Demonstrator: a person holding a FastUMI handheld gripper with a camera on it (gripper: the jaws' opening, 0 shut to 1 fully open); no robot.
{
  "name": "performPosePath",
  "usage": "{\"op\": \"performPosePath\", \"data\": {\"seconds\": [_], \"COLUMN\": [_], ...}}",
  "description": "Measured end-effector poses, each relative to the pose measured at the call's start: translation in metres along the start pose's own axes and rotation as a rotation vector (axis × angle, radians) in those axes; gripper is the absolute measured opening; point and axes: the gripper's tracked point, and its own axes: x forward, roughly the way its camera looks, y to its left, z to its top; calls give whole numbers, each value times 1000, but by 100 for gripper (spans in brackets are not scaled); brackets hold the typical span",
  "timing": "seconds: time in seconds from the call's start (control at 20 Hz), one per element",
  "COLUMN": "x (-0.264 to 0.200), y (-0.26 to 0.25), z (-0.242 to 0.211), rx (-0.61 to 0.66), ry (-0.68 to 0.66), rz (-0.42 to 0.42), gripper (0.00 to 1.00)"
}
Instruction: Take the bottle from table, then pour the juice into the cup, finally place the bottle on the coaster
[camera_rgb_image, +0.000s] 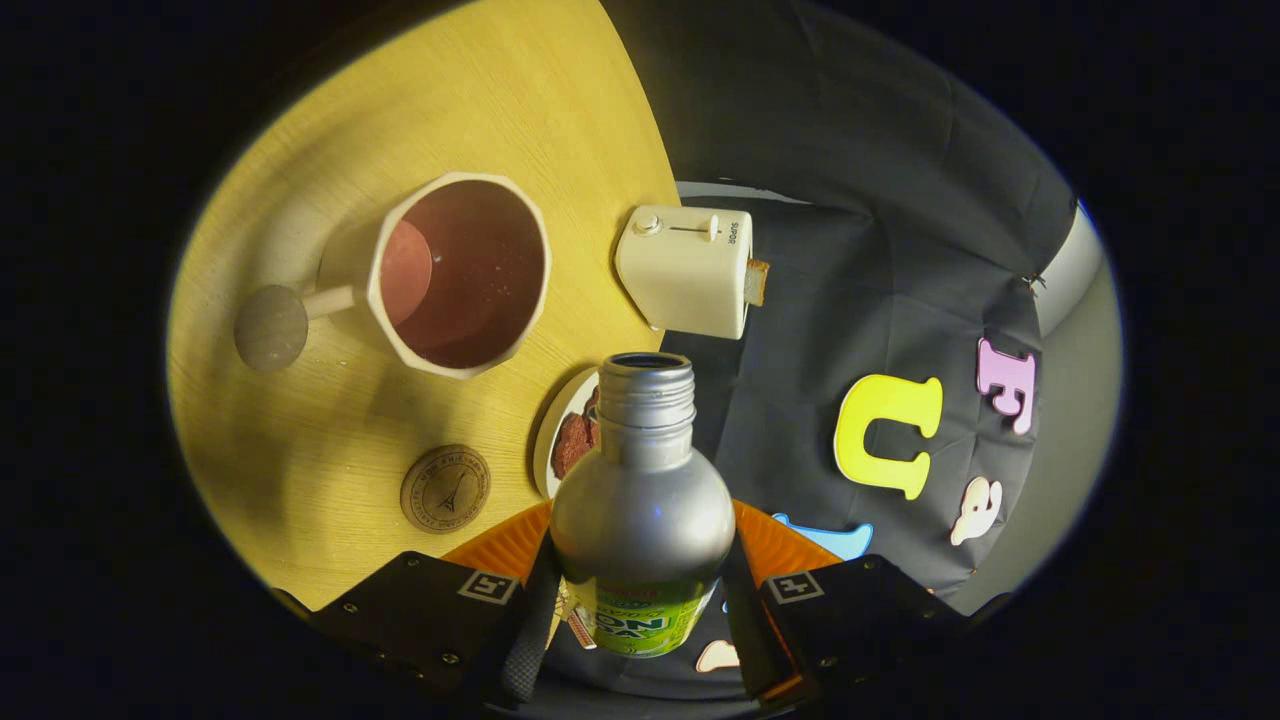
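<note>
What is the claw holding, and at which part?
The claw holds the bottle by its lower body, at the label; both fingers press its sides.

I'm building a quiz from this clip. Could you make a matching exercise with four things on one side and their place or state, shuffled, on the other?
Things:
1. bottle
2. cup
3. coaster
4. toaster

Place or state:
A. lies flat on the wooden table, just ahead of one finger of the tool
B. gripped between both fingers, cap off
C. at the table's edge, a slice sticking out
D. open-mouthed, handle ending in a round disc

Pairs: 1-B, 2-D, 3-A, 4-C
</note>
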Motion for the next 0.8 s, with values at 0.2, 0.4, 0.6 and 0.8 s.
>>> {"op": "performPosePath", "data": {"seconds": [0.2,0.4,0.6,0.8], "x": [1,3,3,3], "y": [-4,-5,-7,-10], "z": [-1,-2,-3,-2], "rx": [-31,-52,-62,-75], "ry": [0,-1,-2,-9], "rz": [-2,-2,-4,-13], "gripper": [75,75,75,75]}}
